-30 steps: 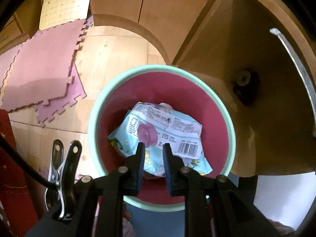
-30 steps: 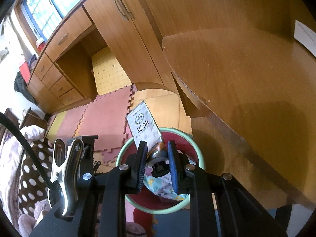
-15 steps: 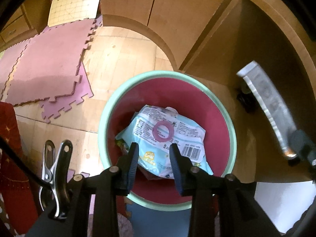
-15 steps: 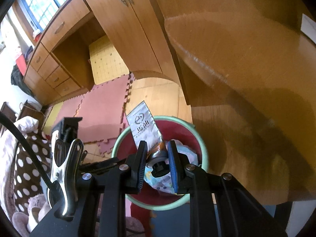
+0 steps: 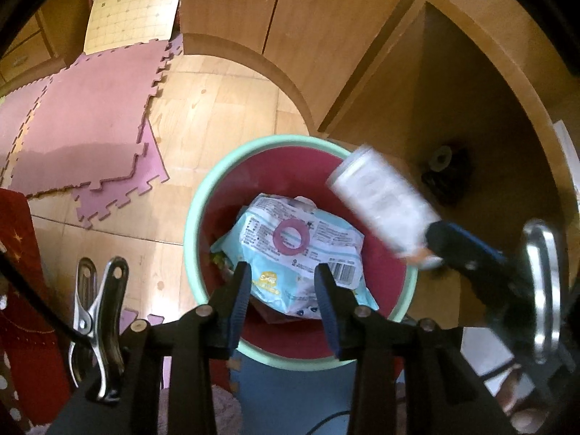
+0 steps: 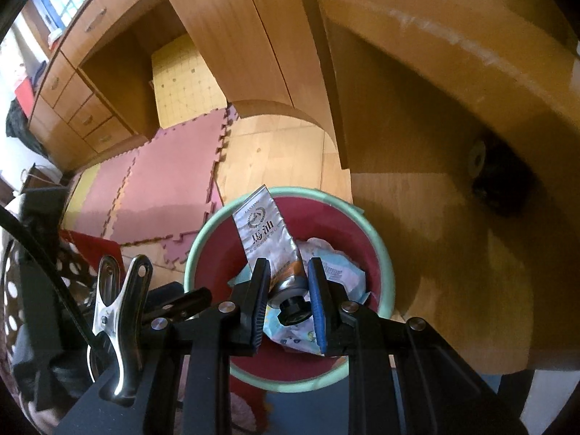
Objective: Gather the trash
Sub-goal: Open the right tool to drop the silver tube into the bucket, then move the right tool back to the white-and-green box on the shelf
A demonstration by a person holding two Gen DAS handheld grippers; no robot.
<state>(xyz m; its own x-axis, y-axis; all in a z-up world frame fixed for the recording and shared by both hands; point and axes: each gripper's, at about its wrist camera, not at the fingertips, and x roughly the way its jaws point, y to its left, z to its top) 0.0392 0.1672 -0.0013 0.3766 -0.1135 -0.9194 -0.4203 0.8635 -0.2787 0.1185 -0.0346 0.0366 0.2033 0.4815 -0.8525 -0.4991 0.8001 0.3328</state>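
The right claw (image 6: pixel 289 291) gripped a silver tube (image 6: pixel 266 239) above the mint-rimmed bin (image 6: pixel 384 253), near the desk's (image 6: pixel 435 54) curved edge. The left claw (image 5: pixel 282 290) hovered spread, empty, over the wipes packet (image 5: pixel 301 243) inside; open floor (image 5: pixel 217 108) lay far left.

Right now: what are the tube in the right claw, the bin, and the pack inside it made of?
Tube: looks like soft metal or foil laminate, silvery, flattened and creased, black screw cap.
Bin: probably moulded plastic, smooth mint rim, red inside.
Pack: thin glossy plastic film, crinkled, printed, barcode showing.
Right claw grips the tube near the cap.
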